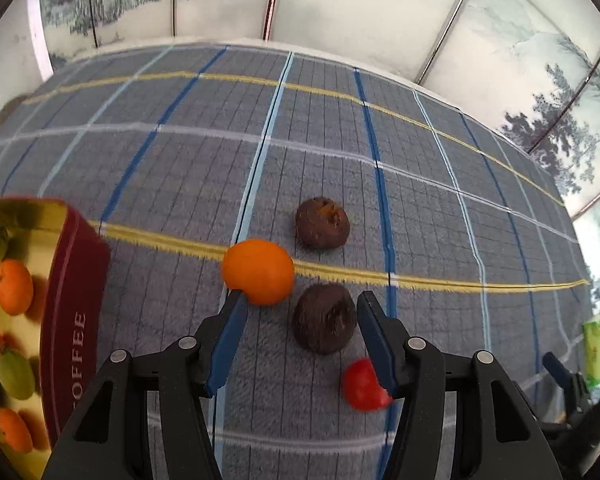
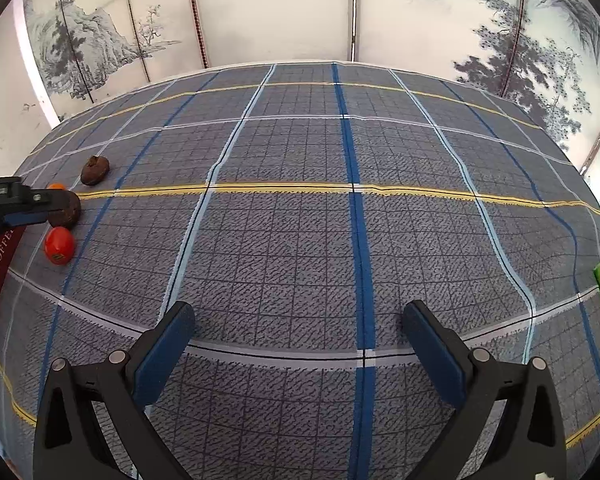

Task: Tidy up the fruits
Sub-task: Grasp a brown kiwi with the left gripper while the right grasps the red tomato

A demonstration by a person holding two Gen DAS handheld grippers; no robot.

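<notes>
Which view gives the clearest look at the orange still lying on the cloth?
The left wrist view. There the orange sits large and unobstructed on the checked cloth, beside the left gripper finger. In the right wrist view only a sliver of it peeks out behind the left gripper's arm, far off at the frame's left edge.

A: The worktop (image 2: 284,240) wears a fuzzy, matt woven cloth. The orange (image 1: 258,271) looks smooth with a soft sheen.

B: The two brown fruits (image 1: 324,318) are wrinkled and dull. The tin (image 1: 74,312) is glossy, gold inside; the fingers (image 1: 230,338) carry matt blue pads.
</notes>
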